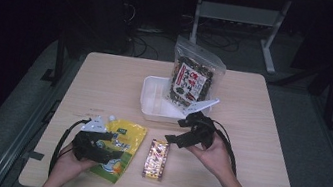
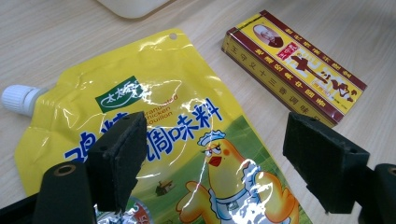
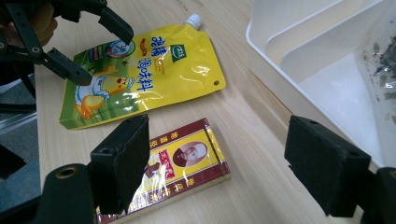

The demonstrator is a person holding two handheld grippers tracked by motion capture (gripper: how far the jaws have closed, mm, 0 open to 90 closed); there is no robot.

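Directly below the left hand-held gripper (image 2: 212, 158), between its spread jaws, lies the yellow pouch (image 2: 163, 140), flat on the table (image 1: 107, 74), pads clear of the foil and clamped on nothing. Best lowered squarely over the pouch's middle, jaws kept wide until both pads flank the body, then closed on the flat printed panel rather than on the slippery crinkled edge; foil likely to slide, so a firm, level pinch seems wise. Long axis runs from the white screw cap (image 2: 18, 99) at the far-left corner down toward the near end under the gripper, cap pointing away from the person and toward the white tray (image 1: 152, 102); printed chicken face up.

Just to the right of that gripper sits the red-and-yellow box (image 2: 293, 67), near the pouch but apart from it, long axis roughly parallel to the pouch's, lying flat. Over that box hovers the right hand-held gripper (image 3: 217, 163), jaws wide apart and holding nothing, left pad above the box's end, right pad toward the tray wall. Farther beyond the right gripper, standing in the tray, a clear bag of dark dried stuff (image 1: 192, 77), probably seaweed, though too small to tell for certain.
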